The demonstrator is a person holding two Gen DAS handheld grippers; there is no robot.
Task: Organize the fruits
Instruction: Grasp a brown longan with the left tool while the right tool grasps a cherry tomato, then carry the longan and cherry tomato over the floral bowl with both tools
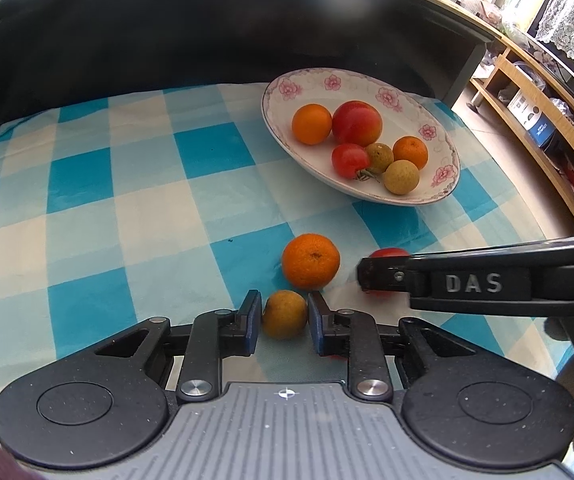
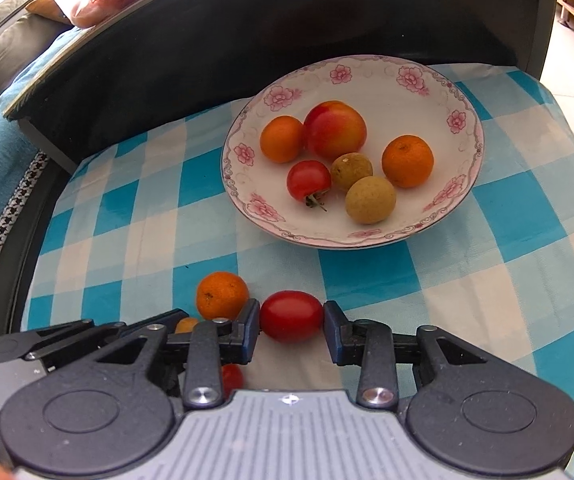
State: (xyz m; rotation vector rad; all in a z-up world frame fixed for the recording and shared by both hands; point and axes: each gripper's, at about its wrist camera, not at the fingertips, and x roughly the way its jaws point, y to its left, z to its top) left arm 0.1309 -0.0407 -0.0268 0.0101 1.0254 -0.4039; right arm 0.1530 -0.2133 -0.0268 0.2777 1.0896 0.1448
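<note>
**Two grippers, two fruits, one bowl waiting**

Nearest the lens in the left wrist view, the left gripper (image 1: 285, 314) is clamped on a small yellow-brown longan (image 1: 285, 314), its blue pads pressing both sides of the fruit, which sits low over the checked tablecloth (image 1: 127, 208) near the cloth's near edge. In the right wrist view the right gripper (image 2: 291, 316) holds a red cherry tomato (image 2: 291, 316) the same way, pads touching each end. A loose tangerine (image 1: 310, 261) rests on the cloth just beside both grippers, close to the longan and the tomato. Another red fruit (image 2: 232, 378) shows partly beneath the right gripper's body; what it is cannot be told for certain.

Toward the cloth's far right corner stands the flowered bowl (image 2: 463, 92), well apart from the grippers. It already carries two tangerines, a peach-like fruit, a cherry tomato with its stalk and two longans.

The step in hand appears to be the pickup: both fruits gripped, neither yet clearly raised. The next move likely calls for lifting each clear of the tangerine without nudging it, carrying over the bowl's near rim, and releasing low so nothing rolls out. The tangerine would remain for later.
</note>
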